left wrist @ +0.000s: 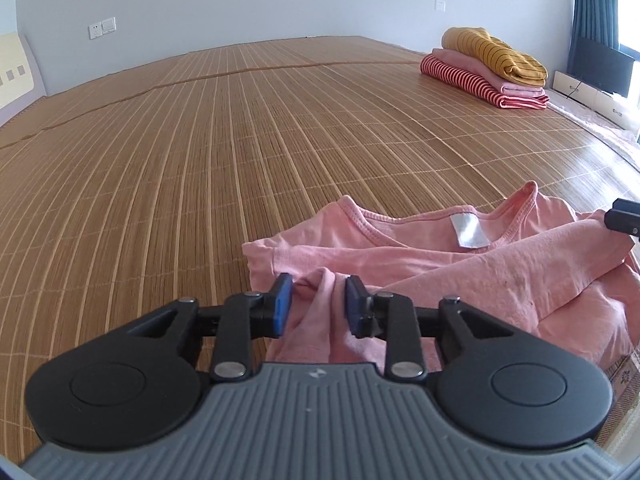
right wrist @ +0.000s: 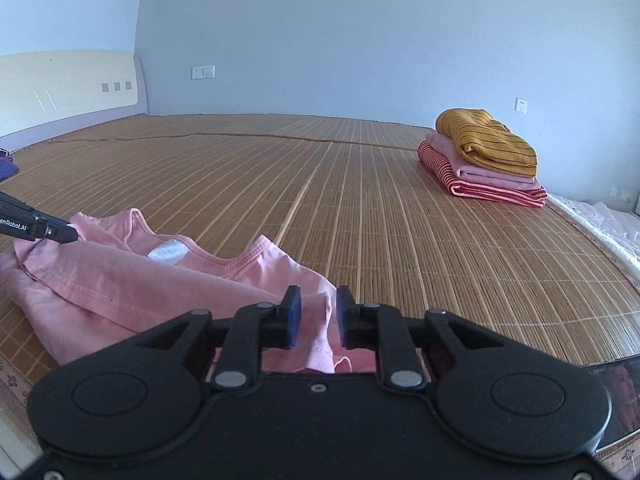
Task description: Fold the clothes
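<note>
A pink shirt (left wrist: pixel 460 268) lies crumpled on the bamboo mat (left wrist: pixel 200 152), neckline and white label facing up. My left gripper (left wrist: pixel 318 306) is open, its blue pads on either side of a bunched fold at the shirt's left edge. In the right wrist view the same shirt (right wrist: pixel 132 280) lies low left. My right gripper (right wrist: pixel 316 318) is open with a fold of the shirt's right edge between its pads. The left gripper's tip (right wrist: pixel 60 232) touches the shirt's far left side there.
A stack of folded clothes (left wrist: pixel 488 68) sits at the far right of the mat, mustard striped on top, pink, then red striped; it also shows in the right wrist view (right wrist: pixel 484 160). A headboard (right wrist: pixel 68 88) stands at the left. A white sheet edge (right wrist: pixel 608 224) is at the right.
</note>
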Demonstrator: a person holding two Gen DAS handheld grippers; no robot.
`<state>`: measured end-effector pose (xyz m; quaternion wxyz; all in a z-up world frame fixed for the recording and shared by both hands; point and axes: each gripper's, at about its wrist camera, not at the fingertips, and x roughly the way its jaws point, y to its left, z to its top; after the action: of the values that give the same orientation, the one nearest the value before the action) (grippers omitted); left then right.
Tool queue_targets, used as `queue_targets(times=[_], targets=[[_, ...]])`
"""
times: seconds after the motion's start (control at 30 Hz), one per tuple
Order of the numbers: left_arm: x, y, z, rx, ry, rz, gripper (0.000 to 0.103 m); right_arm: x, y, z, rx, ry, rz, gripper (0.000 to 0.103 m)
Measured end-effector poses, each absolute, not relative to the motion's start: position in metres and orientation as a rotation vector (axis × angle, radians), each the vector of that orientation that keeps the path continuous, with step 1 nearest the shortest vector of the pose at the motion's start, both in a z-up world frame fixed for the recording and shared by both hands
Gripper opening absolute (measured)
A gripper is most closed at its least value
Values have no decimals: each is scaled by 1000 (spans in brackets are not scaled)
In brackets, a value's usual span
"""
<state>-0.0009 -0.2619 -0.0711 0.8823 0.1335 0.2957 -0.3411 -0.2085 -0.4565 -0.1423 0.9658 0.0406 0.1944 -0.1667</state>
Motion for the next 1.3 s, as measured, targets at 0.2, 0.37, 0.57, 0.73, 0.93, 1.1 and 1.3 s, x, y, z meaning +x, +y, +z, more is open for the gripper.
queue_targets(times=[0.2, 0.37, 0.57, 0.73, 0.93, 1.1, 1.3], targets=[[-4, -257, -62, 274, 585, -684, 65, -229, -455, -130, 95, 342, -346, 39], [-34, -249, -38, 229, 526, -744, 71, -246, -429, -123, 154, 351, -132, 64], [-80, -243, -21, 252, 492, -965, 85, -241, -419, -144, 171, 453, -100, 67], [-78, -264, -53, 332, 578, -992, 85, -241, -426, -156, 218, 486, -121, 69], [-49, -272, -73, 386, 554, -798, 95, -233, -419, -165, 105, 537, -175, 84], [-40, -263, -81, 327, 613, -771, 102, -225, -430, -167, 126, 529, -190, 84], [-29, -252, -90, 256, 683, -738, 103, -194, -453, -166, 101, 530, -218, 85]])
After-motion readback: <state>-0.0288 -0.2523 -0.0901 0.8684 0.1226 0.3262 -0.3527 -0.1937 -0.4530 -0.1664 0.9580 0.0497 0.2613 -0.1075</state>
